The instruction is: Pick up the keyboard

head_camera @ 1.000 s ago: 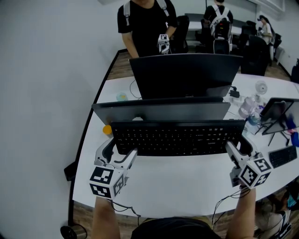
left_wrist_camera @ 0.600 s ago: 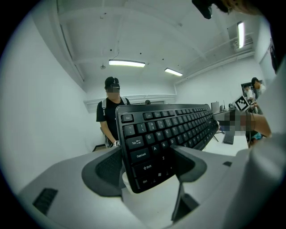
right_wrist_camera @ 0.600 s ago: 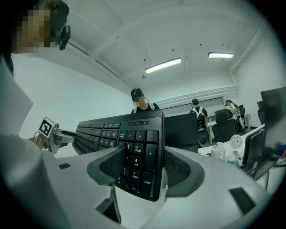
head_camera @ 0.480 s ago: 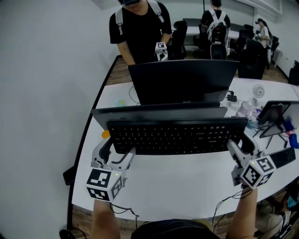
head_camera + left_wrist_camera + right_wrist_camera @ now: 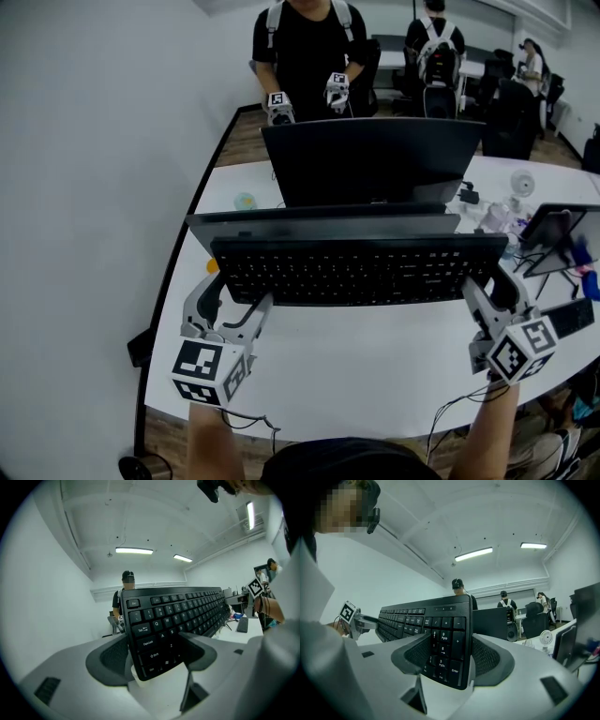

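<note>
White and curved, the desk (image 5: pixel 375 366) is running from a grey wall (image 5: pixel 84 187) on the left toward a cluttered right end. At the near left, the left gripper (image 5: pixel 234 298) is reaching in from the desk's front edge. Its jaws are clamping the left end of the keyboard (image 5: pixel 356 270). The left gripper view is showing one pad behind that end and the other lying over the keys beside Caps Lock and Shift. A small orange thing (image 5: pixel 212 266) is peeking out just past this gripper, partly hidden by the keyboard's corner.

The keyboard is stretching level across the middle, black and keys up, spanning from one gripper to the other. It is throwing a shadow on the desk under its front edge and is looking raised off the top. Behind it a grey panel (image 5: pixel 319 225) is sitting, and behind that a dark monitor (image 5: pixel 375 159) is standing. Beyond the desk a person (image 5: pixel 309 37) in black is standing and holding two more grippers (image 5: pixel 277 108).

To the right, the right gripper (image 5: pixel 489 291) is gripping the keyboard's right end, with its pads pressing on either side of the number pad by the Enter key. Farther right, a small fan (image 5: pixel 522 180), a tablet (image 5: pixel 553 230) on a stand and a second keyboard (image 5: pixel 572 317) are sitting on the desk.
</note>
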Available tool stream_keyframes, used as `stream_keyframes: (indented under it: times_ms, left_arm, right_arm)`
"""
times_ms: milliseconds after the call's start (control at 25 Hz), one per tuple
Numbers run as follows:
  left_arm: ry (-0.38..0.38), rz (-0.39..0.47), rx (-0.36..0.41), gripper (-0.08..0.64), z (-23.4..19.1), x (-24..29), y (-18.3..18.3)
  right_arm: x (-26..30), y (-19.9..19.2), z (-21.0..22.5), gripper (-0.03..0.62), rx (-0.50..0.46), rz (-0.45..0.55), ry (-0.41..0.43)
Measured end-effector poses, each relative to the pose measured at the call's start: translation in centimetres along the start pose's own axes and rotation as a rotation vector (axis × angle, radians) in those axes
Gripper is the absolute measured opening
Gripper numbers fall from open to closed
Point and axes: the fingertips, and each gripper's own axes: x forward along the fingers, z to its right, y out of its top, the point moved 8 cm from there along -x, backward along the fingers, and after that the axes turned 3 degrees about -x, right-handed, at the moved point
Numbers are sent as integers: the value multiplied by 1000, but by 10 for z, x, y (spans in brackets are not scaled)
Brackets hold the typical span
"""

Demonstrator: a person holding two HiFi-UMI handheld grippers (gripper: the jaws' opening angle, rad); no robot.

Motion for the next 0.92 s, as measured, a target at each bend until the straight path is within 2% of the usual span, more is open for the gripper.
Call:
stream_keyframes:
  times_ms: [920]
  left_arm:
    - [3,13,-8,336,-1,-2,-3]
  right_arm:
    - [-2,7,-4,277,-31,19,-5]
